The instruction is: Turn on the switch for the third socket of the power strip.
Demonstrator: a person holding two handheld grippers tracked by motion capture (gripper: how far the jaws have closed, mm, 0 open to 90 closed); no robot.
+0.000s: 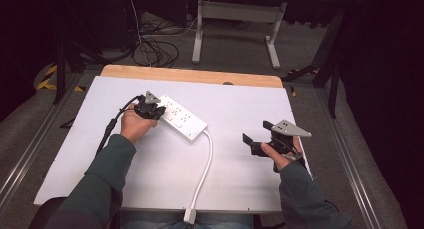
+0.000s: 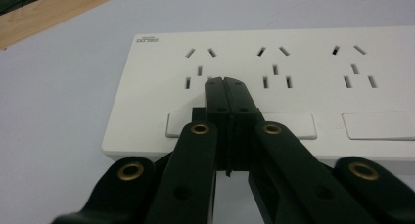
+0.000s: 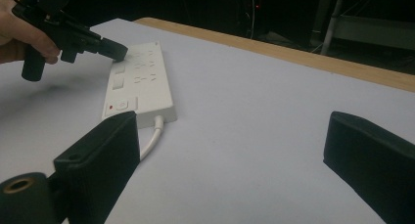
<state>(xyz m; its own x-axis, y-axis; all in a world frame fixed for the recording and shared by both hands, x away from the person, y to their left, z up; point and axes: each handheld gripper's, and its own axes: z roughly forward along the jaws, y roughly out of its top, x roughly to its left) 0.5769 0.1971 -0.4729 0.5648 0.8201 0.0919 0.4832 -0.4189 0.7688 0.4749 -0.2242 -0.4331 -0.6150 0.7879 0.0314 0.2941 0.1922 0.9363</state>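
Observation:
A white power strip (image 1: pixel 182 118) with several sockets lies slantwise on the white tabletop (image 1: pixel 250 104), left of the middle. Its white cable (image 1: pixel 204 164) runs to the front edge. My left gripper (image 1: pixel 154 110) is shut and empty, its tips resting on the strip's far-left end. In the left gripper view the closed tips (image 2: pixel 226 84) touch the strip's face (image 2: pixel 303 67) beside the first socket group. My right gripper (image 1: pixel 256 131) is held open and empty at the table's right, well clear of the strip. In the right gripper view the jaws (image 3: pixel 235 150) stand wide apart, facing the strip (image 3: pixel 142 87) and the left gripper (image 3: pixel 115 49).
The cable's plug (image 1: pixel 190 215) hangs at the front edge. A wooden strip (image 1: pixel 190 75) borders the table's far side. Beyond it on the floor stand a grey table frame (image 1: pixel 235 24) and loose cables (image 1: pixel 155 51). Bare tabletop lies between the strip and the right gripper.

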